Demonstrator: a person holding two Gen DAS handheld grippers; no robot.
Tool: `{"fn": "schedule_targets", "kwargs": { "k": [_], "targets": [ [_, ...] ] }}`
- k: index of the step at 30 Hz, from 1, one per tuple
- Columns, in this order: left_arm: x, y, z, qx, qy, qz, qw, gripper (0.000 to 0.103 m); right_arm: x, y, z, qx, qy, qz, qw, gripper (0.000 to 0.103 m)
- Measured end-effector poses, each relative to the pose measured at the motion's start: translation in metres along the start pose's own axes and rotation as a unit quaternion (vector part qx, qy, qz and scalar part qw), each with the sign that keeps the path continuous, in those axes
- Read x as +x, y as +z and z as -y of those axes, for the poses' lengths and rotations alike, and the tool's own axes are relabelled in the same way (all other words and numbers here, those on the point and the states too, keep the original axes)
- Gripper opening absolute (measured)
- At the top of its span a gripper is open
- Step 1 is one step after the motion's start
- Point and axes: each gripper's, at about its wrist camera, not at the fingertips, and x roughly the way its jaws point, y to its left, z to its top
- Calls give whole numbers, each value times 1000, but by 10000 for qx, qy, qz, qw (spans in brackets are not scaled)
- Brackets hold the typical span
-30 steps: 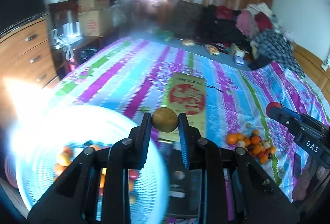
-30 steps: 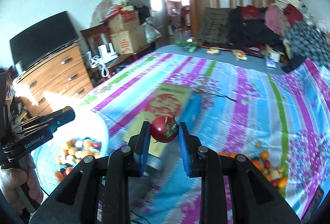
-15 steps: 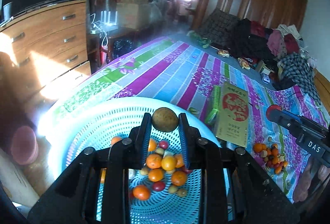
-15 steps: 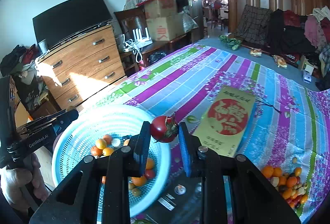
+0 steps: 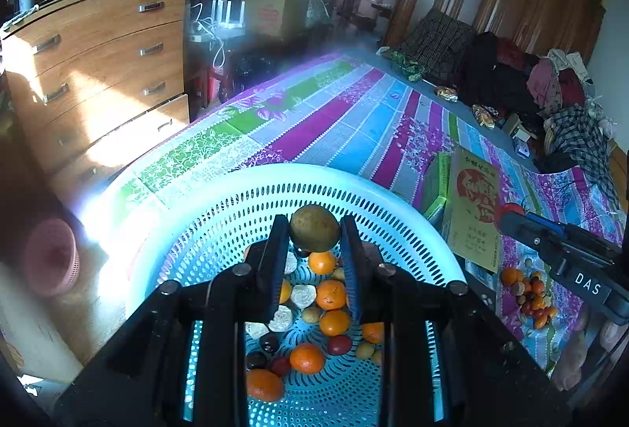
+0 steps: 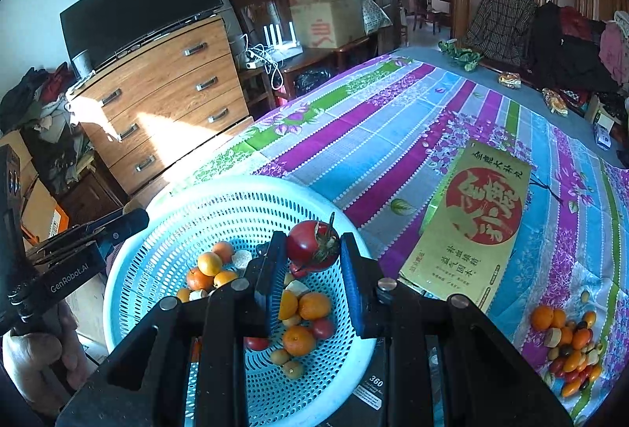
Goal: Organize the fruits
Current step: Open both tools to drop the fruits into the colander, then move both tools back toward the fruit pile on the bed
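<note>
Both jaws grip fruit above the blue basket [image 6: 129, 270]: left gripper [image 5: 314, 242] a brownish fruit [image 5: 314, 228], right gripper [image 6: 312, 250] a tomato [image 6: 310, 246]. Dropped from height, either might bounce out or bruise the oranges [image 5: 330, 295] below.

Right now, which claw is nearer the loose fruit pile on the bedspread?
Right. The right claw, gripping a tomato, sits between the basket and the loose pile. The left claw, holding a brown fruit, hangs over the basket's far side.
</note>
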Motion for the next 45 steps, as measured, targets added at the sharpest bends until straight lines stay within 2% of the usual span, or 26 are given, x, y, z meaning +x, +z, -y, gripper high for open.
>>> {"fn": "schedule_targets", "kwargs": {
  "k": [6, 28, 29, 30, 31, 32, 33, 37, 45],
  "targets": [
    [11, -5, -7, 51, 85, -219, 9997, 27, 12, -3, -6, 58, -40, -179, 9998, 30],
    [25, -5, -18, 48, 148, -484, 9987, 27, 34, -8, -16, 62, 12, -400, 9992, 32],
    [26, -5, -19, 60, 165, -509, 9985, 31, 35, -9, -16, 56, 2, -400, 9992, 32],
    [27, -5, -19, 72, 188, -529, 9984, 44, 35, -9, -16, 63, 0, -401, 9992, 35],
    [27, -5, -19, 77, 218, -519, 9984, 53, 36, -9, -15, 79, 0, -397, 9992, 39],
    [26, -5, -19, 84, 248, -488, 9985, 66, 36, -9, -15, 97, -20, -393, 9992, 47],
    [25, -5, -19, 94, 278, -448, 9986, 70, 35, -9, -14, 107, -33, -371, 9992, 49],
    [25, -4, -19, 68, 294, -443, 9986, 71, 35, -8, -12, 124, -26, -361, 9993, 50],
    [25, -4, -20, 35, 327, -449, 9984, 74, 26, -12, -10, 173, -49, -263, 9995, 63]
  ]
}}
